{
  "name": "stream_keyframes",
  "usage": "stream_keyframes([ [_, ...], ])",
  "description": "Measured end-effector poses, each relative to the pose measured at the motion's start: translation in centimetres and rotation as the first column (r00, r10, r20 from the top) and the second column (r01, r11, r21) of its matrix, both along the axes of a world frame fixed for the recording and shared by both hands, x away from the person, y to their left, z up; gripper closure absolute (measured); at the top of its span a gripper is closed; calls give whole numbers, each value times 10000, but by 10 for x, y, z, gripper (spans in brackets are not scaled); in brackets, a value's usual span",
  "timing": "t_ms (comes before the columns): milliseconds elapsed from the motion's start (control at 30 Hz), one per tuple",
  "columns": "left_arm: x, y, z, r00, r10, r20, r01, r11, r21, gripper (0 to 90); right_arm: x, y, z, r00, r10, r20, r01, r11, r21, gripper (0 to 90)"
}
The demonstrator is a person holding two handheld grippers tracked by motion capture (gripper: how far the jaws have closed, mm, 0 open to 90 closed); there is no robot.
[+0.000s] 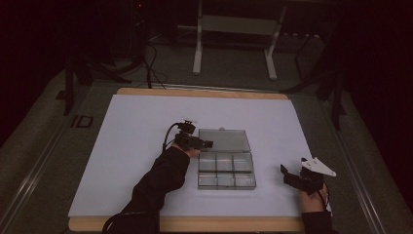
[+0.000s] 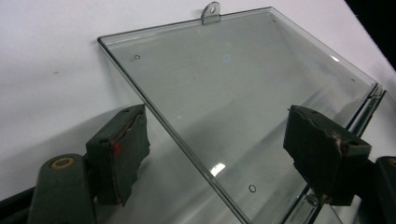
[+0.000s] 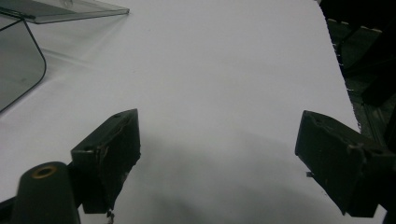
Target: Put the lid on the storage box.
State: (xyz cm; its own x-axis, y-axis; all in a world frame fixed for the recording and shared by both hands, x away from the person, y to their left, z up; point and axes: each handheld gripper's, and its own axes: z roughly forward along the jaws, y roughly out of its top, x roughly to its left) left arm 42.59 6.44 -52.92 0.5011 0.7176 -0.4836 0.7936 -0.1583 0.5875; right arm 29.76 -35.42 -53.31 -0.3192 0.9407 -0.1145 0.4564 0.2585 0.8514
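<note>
The lid [image 2: 243, 93] in frame centre looks light, stiff, slippery; best taken at its left edge. Left gripper [image 2: 217, 154] straddles it unclenched; right gripper [image 3: 217, 163] is released.

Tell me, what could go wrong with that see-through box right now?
1. The left gripper straddles the edge of the open clear lid with its jaws apart, not pressing. If they close badly, the thin, smooth edge might slip out.
2. The lid lies flat on the white table cover, hinged to the compartment tray. Lifting it could drag the light tray along, since the right gripper rests away from it, open, steadying nothing.
</note>
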Motion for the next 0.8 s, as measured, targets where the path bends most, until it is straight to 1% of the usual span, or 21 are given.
stream_keyframes([
  [67,1,1,-1,9999,-106,-11,106,9999,-108,256,0,0,0,10000,-5,-19,5,10000,-28,140],
  [133,2,3,-2,9996,-191,-199,183,9990,-405,293,0,0,0,10000,11,-18,-11,10000,-43,140],
  [233,2,5,-3,9994,-256,-243,240,9976,-642,322,1,0,0,10000,-11,-59,11,10000,-21,140],
  [300,0,6,-2,9995,-301,-76,293,9960,-840,365,1,1,0,10000,-20,-67,20,10000,-20,140],
  [367,-1,6,0,9992,-362,143,374,9948,-944,413,1,0,0,10000,-28,-80,28,10000,-23,140],
  [433,-3,7,3,9986,-394,343,424,9949,-918,451,1,0,0,10000,-21,-92,21,10000,-7,140],
  [567,-4,11,6,9978,-425,514,479,9931,-1075,518,2,0,0,9998,-7,-196,7,10000,-37,140],
  [733,-6,16,12,9954,-424,864,528,9912,-1215,607,4,0,1,9994,40,-350,-40,10000,-7,139],
  [800,-8,17,15,9930,-504,1068,632,9908,-1194,644,5,1,1,9982,161,-576,-162,9999,-2,138],
])
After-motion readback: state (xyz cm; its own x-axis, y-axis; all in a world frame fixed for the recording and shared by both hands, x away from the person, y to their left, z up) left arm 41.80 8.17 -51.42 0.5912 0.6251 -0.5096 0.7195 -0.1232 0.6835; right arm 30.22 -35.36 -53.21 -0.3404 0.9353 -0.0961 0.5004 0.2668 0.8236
